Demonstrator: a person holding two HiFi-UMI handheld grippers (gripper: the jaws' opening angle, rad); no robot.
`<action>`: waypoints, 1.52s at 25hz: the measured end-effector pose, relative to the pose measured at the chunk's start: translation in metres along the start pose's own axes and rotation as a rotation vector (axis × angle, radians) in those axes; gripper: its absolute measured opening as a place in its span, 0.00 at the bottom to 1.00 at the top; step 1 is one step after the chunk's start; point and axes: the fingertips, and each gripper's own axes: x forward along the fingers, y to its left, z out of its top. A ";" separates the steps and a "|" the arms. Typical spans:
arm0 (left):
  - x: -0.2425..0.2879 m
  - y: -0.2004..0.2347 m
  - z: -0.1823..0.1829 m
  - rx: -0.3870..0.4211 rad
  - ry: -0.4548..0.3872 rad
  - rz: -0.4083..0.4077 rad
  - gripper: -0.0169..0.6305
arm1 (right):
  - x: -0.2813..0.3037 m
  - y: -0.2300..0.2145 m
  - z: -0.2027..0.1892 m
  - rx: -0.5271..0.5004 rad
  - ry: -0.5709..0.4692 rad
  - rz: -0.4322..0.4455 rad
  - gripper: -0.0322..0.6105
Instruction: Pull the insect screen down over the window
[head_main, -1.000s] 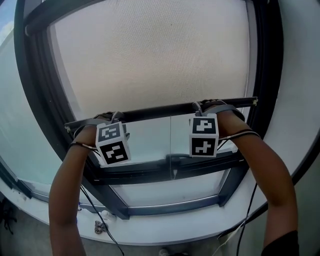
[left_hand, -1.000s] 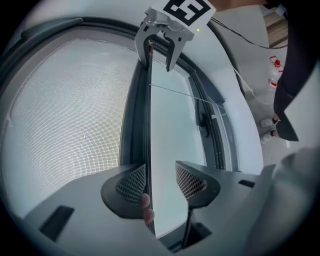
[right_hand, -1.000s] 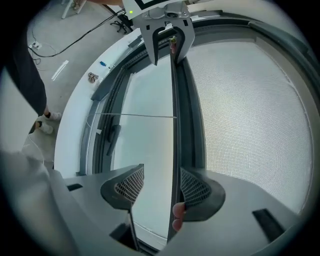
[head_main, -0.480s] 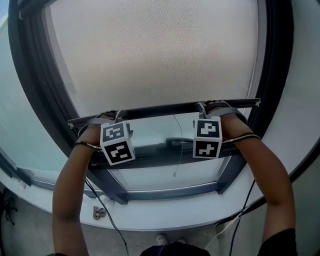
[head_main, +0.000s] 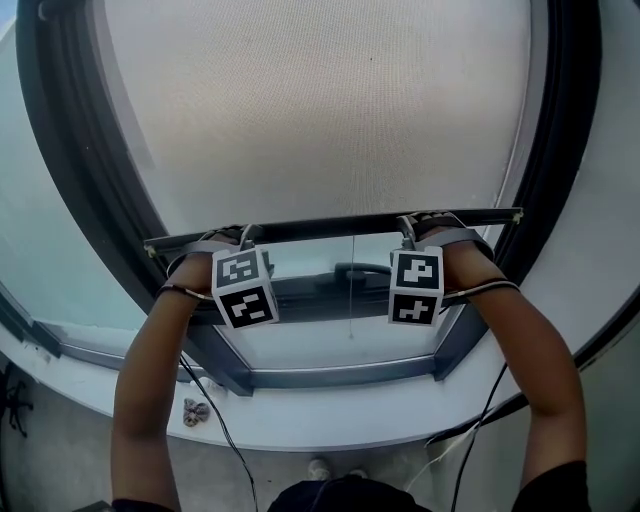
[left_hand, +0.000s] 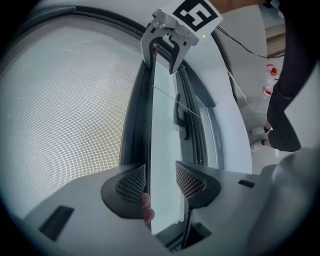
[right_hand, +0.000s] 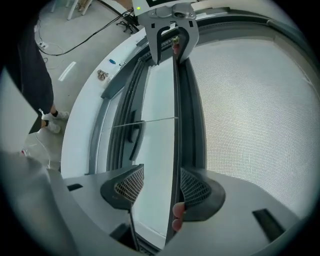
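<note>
The pale insect screen mesh (head_main: 330, 110) covers most of the dark-framed window. Its dark bottom bar (head_main: 330, 228) runs level just above the window handle (head_main: 360, 270). My left gripper (head_main: 207, 243) is shut on the bar near its left end. My right gripper (head_main: 440, 228) is shut on it near the right end. In the left gripper view the bar (left_hand: 162, 125) runs between the left gripper's (left_hand: 161, 182) pads, with a fingertip beside it, up to the right gripper (left_hand: 164, 42). The right gripper view mirrors this: right gripper (right_hand: 162, 186), bar (right_hand: 162, 100), left gripper (right_hand: 172, 35).
A thin pull cord (head_main: 351, 300) hangs from the bar's middle. Below the window runs a white curved sill (head_main: 330, 420), with a small object (head_main: 195, 410) lying on it at the left. Cables (head_main: 225, 430) trail over the sill to the floor.
Both grippers have come down together with the bar. The screen covers more glass, and the bar now sits close above the window handle and lower frame.
</note>
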 end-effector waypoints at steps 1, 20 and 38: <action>0.005 -0.008 0.000 -0.004 -0.003 -0.019 0.32 | 0.004 0.009 0.000 0.003 -0.003 0.019 0.41; 0.069 -0.097 -0.006 -0.032 -0.006 -0.133 0.32 | 0.054 0.104 0.010 0.089 -0.054 0.180 0.41; 0.084 -0.123 -0.008 -0.059 -0.012 -0.201 0.32 | 0.066 0.130 0.013 0.097 -0.055 0.240 0.41</action>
